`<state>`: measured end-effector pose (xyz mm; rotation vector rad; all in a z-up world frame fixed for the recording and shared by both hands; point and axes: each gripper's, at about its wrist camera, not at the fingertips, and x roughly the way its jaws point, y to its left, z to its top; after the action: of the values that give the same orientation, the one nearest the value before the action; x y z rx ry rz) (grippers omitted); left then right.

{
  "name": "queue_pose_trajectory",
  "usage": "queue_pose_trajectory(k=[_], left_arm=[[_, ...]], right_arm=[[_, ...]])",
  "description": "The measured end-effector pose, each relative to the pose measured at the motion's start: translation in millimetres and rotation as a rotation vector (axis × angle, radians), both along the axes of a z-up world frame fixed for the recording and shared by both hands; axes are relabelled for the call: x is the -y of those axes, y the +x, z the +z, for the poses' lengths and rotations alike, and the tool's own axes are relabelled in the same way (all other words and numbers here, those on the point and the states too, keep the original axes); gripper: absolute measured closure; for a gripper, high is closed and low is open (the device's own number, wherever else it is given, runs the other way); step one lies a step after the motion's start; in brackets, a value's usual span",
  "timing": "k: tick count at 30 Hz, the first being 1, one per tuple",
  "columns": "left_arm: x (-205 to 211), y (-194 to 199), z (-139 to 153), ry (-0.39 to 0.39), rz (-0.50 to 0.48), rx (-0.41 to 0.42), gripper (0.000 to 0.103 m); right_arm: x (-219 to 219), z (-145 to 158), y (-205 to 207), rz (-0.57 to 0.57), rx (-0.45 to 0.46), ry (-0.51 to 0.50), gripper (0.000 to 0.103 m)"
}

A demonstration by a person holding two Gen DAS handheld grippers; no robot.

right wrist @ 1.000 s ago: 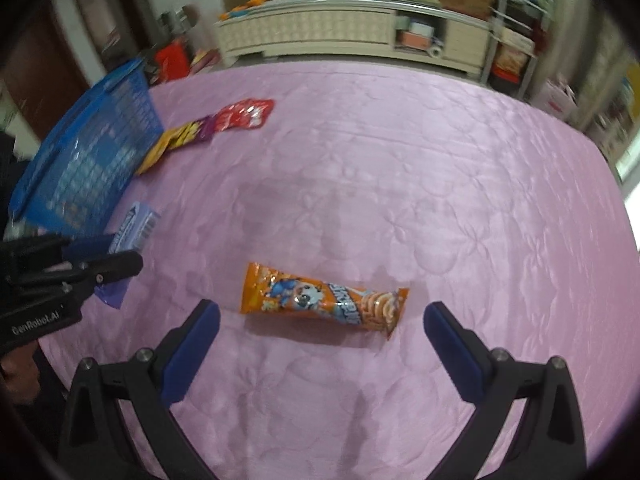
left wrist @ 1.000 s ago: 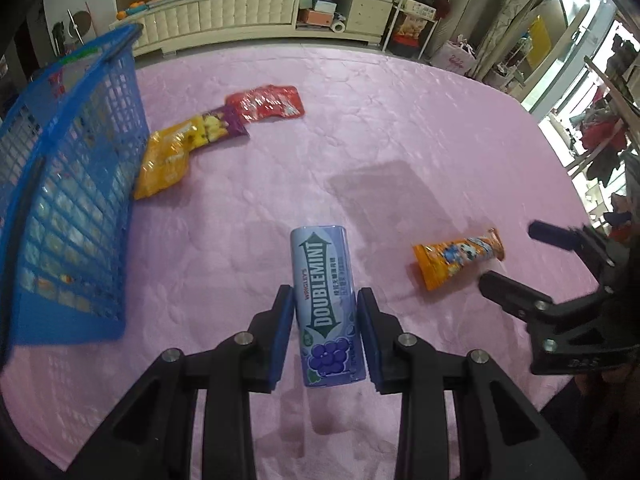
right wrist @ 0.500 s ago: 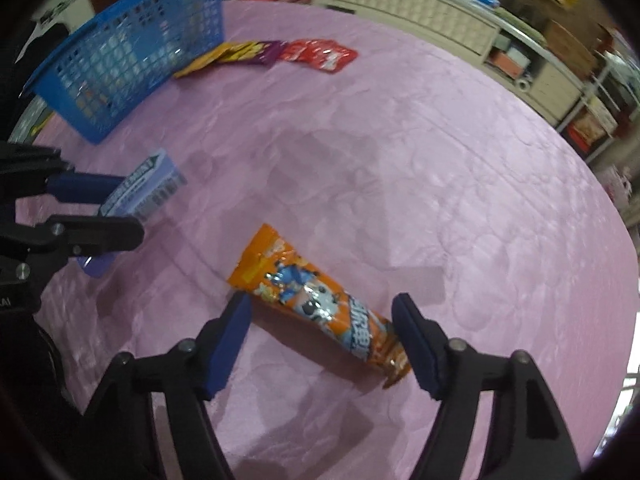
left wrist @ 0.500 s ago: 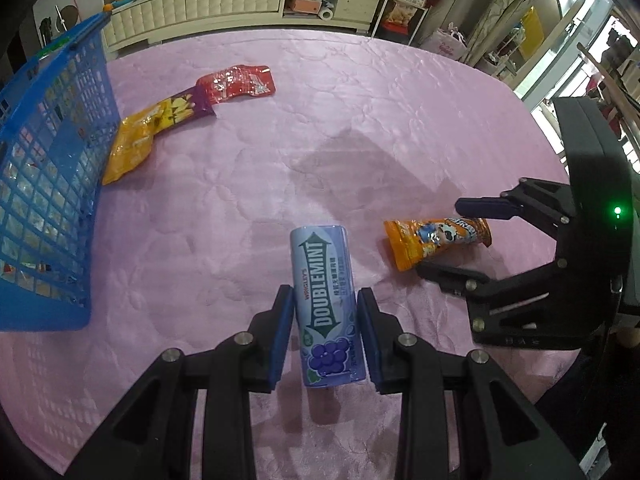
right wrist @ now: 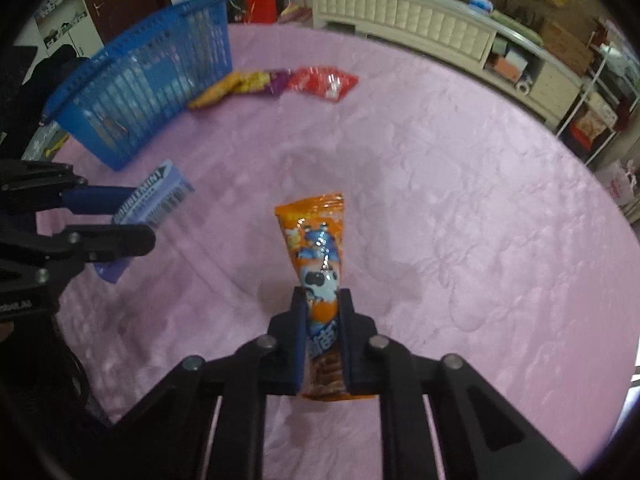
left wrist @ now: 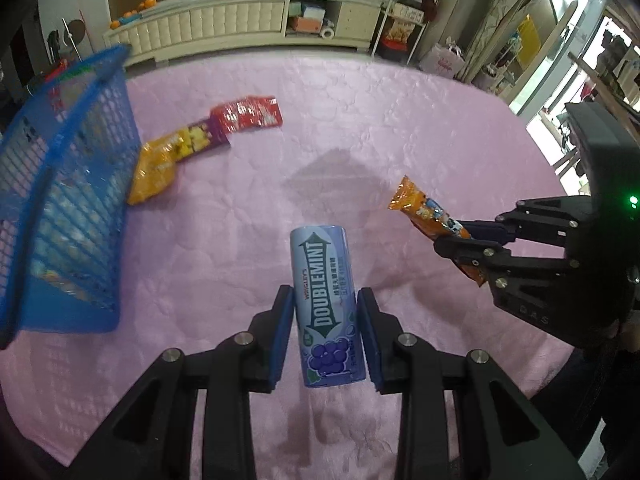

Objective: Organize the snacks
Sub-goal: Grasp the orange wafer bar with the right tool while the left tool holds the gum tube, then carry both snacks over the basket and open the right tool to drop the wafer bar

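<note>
My left gripper (left wrist: pixel 325 300) is shut on a blue Doublemint gum can (left wrist: pixel 326 300) and holds it above the pink tablecloth; the can also shows in the right wrist view (right wrist: pixel 154 198). My right gripper (right wrist: pixel 322 300) is shut on an orange snack packet (right wrist: pixel 316 248), lifted off the cloth; the packet shows at the right of the left wrist view (left wrist: pixel 424 210). A blue mesh basket (left wrist: pixel 60 200) stands at the left, also seen far left in the right wrist view (right wrist: pixel 148 88).
A yellow-purple snack bag (left wrist: pixel 172 156) and a red snack bag (left wrist: pixel 246 114) lie on the cloth beside the basket. A white sideboard (left wrist: pixel 240 20) and shelves stand beyond the table's far edge.
My right gripper closed on the orange packet and lifted it off the cloth. My left gripper kept hold of the gum can and swung slightly, bringing the basket nearer in view.
</note>
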<state>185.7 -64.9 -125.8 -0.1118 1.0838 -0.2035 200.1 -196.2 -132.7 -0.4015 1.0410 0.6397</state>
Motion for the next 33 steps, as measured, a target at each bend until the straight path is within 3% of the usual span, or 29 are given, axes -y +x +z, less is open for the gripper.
queue_pose_trajectory(k=[16, 25, 33], left_arm=[[-51, -68, 99, 0.003, 0.070, 0.231, 0.073], [-98, -85, 131, 0.046, 0.119, 0.304, 0.073], [-157, -71, 149, 0.056, 0.169, 0.320, 0.073]], right_arm=[[-43, 108, -70, 0.040, 0.182, 0.085, 0.085], [-83, 139, -74, 0.032, 0.227, 0.147, 0.085], [-133, 158, -63, 0.086, 0.243, 0.198, 0.085]])
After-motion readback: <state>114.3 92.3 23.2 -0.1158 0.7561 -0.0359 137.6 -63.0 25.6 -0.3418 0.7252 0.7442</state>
